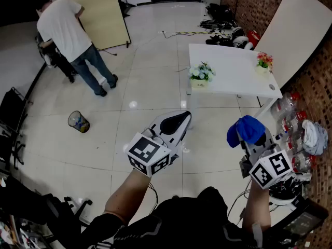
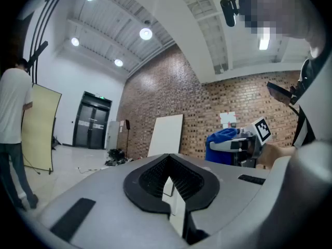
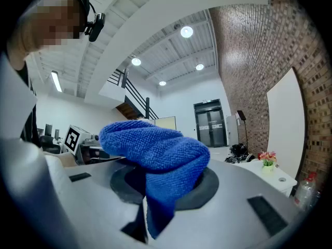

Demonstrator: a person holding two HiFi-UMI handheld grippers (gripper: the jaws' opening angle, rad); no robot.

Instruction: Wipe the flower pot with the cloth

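The cloth [image 3: 155, 154], blue and looped in weave, sat clamped in the jaws of the right gripper [image 1: 255, 143]. It bunched up over the jaws, and one fold hung down through the slot between them. In the head view we saw the same cloth [image 1: 247, 130] as a lump covering the jaw tips, so we could not see the pads themselves. The left gripper [image 2: 171, 183] held its jaws together with nothing between them, and both grippers pointed level.

Two flower pots stood ahead of the jaws and well apart from them, on a white bench [image 1: 228, 66]. The pot with white and blue flowers [image 1: 200, 77] stood at the bench's near edge, beyond the left jaws and a little to their right. The pot with pink flowers [image 1: 264, 61] stood at the far right corner, beyond the right jaws. Neither gripper touched either pot, and we could not tell which one was meant. Both were small, and the blooms largely hid the pot bodies.

Right of the right jaws, clear bottles [image 1: 291, 119] lay along a brick wall [image 1: 316, 87], partly cut off by the frame. Far left of the left jaws a person [image 1: 67, 30] stood beside a tan board [image 1: 101, 12], with a waste bin [image 1: 78, 121] nearer.
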